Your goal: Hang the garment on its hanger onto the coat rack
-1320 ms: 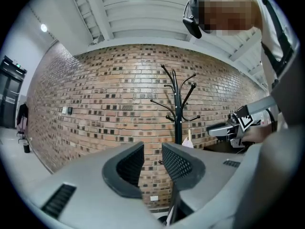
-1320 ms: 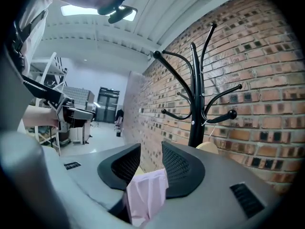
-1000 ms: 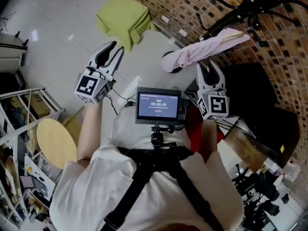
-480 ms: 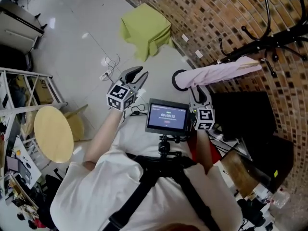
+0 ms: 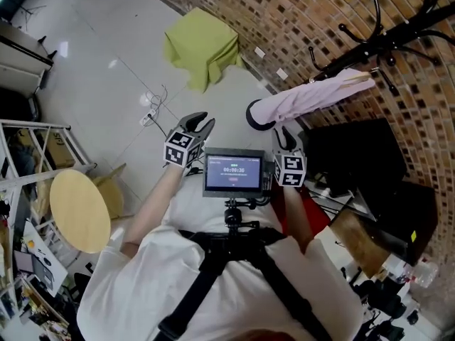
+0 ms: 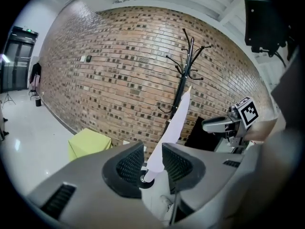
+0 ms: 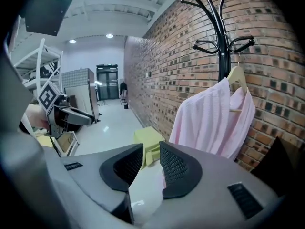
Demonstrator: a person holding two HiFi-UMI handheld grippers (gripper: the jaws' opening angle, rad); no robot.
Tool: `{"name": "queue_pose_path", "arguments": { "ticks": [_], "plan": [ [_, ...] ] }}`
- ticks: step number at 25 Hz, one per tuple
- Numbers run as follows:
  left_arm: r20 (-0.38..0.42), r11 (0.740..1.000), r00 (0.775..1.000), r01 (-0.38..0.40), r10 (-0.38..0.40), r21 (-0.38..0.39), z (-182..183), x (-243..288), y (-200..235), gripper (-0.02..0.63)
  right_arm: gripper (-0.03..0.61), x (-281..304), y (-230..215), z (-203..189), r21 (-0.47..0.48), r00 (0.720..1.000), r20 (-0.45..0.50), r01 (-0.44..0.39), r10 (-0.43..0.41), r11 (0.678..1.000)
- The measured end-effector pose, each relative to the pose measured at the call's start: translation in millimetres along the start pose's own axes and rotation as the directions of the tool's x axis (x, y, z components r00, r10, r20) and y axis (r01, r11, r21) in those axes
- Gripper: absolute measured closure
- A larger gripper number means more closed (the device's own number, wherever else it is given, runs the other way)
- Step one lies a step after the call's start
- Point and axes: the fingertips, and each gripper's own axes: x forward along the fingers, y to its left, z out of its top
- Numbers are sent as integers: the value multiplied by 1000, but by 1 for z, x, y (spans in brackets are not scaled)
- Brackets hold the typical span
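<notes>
The pink garment (image 7: 214, 118) hangs on its wooden hanger (image 7: 237, 78) from the black rack (image 7: 220, 27), which stands against the brick wall at the far right of the head view. The cloth drapes loose down the post, and neither tool touches it.

The left tool (image 5: 200, 121) is held out in front of the person's chest, just left of the monitor (image 5: 233, 170). Its jaws stand apart with nothing in them (the garment seen through the gap is well behind, over by the wall).

The right tool (image 5: 284, 139) is just right of the monitor and points toward the rack, nearer the garment than the left one but clear of it. Its jaws are closing, and the gap between the pads is empty — only floor shows through it.

A green box (image 5: 202, 47) sits on the floor by the wall, left of the rack.
</notes>
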Motion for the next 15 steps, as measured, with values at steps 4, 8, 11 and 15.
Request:
{"name": "queue_pose_path", "arguments": {
  "ticks": [4,8,11,15],
  "plan": [
    [-46,996,998,55,-53,64,-11,7,-21,482,474,0,0,-11,22,1000,-26,13,-12,1000],
    [-91,994,993,79,-72,80,-28,26,-41,482,474,-1,-14,-29,34,999,-39,19,-18,999],
    [-99,992,991,94,-85,89,-30,27,-47,482,474,-5,-13,-30,40,999,-34,25,-24,999],
    [-109,988,988,117,-106,101,-29,27,-60,482,474,-12,-17,-30,43,999,-26,28,-27,999]
  ]
}}
